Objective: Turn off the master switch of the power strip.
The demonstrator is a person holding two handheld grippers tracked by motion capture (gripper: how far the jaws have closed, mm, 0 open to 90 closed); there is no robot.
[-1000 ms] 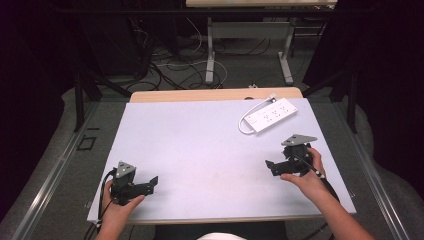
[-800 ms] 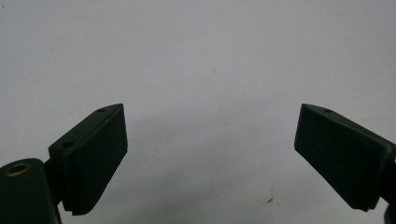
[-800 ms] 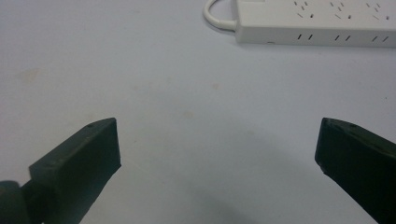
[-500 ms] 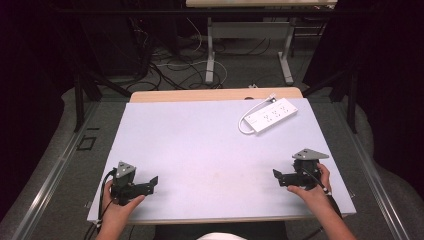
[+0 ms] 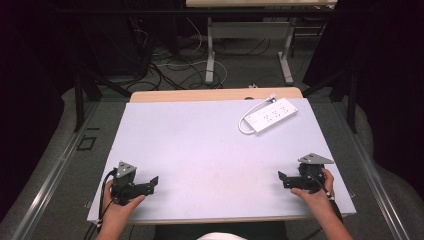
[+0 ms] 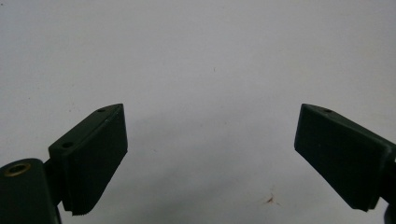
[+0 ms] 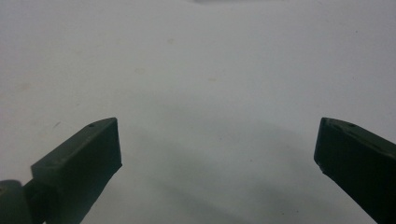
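Both tools idle at my near edge of the table (image 5: 200,150). Right gripper (image 5: 283,179) sits at the near right corner, jaws spread wide with bare table between them, holding nothing. In the right gripper view its own pads (image 7: 79,163) frame empty surface. Left gripper (image 5: 152,184) at the near left corner is the same: jaws wide apart, nothing gripped, just tabletop between its pads (image 6: 93,154) in the left gripper view.

The one object on the table is the white power strip (image 5: 272,115), lying flat at the far right, well apart from both tools. From the right gripper it lies almost straight ahead, slightly left. From the left gripper it's a long diagonal across the table. My call: right hand is clearly nearer.

The strip's long axis runs diagonally, near-left to far-right. Its white cord (image 5: 247,117) loops off the left end. I'd judge the right gripper needs to turn so its jaws close across the short width, away from the cord end.
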